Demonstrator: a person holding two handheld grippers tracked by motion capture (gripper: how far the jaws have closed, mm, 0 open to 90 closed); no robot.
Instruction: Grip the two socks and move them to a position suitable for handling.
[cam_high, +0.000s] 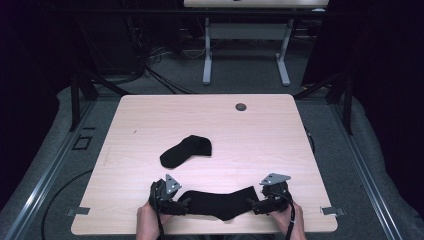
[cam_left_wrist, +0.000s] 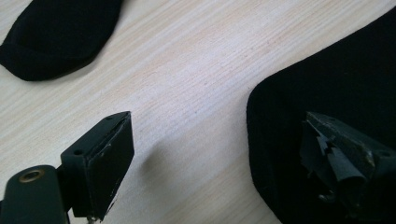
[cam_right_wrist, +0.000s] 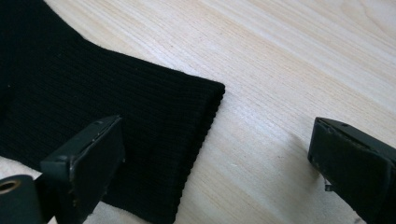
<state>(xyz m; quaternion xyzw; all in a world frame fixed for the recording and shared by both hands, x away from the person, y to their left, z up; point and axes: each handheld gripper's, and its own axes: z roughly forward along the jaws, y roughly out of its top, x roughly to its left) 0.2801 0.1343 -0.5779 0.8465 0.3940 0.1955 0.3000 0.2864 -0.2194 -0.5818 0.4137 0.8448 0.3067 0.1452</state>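
Jaws on your left gripper (cam_left_wrist: 212, 163) stand wide apart and hold nothing: in the left gripper view one jaw hangs over bare wood, the other over the rounded end of the near sock (cam_left_wrist: 327, 93), and its pad looks torn and ragged. From above, that gripper (cam_high: 181, 205) sits at the left end of the sock, in your left hand (cam_high: 148, 220) at the table's near edge.

Your right gripper (cam_right_wrist: 219, 158) is just as open and just as empty. In the right gripper view one jaw sits over the ribbed cuff of the near sock (cam_right_wrist: 116, 107) and the other over the wood past the cuff's edge. Whether either jaw actually presses on the cloth, you cannot tell from these angles. In the high view this gripper (cam_high: 257, 204) meets the sock's right end, with your right hand (cam_high: 290, 220) behind it.

Between the two grippers the near sock (cam_high: 220, 202) lies flat and stretched along the near edge of the table (cam_high: 270, 135). A second black sock (cam_high: 186, 150) lies well apart, toward the middle of the table, and its end shows at the top left of the left gripper view (cam_left_wrist: 60, 32). A small round grommet (cam_high: 241, 106) sits near the far edge.
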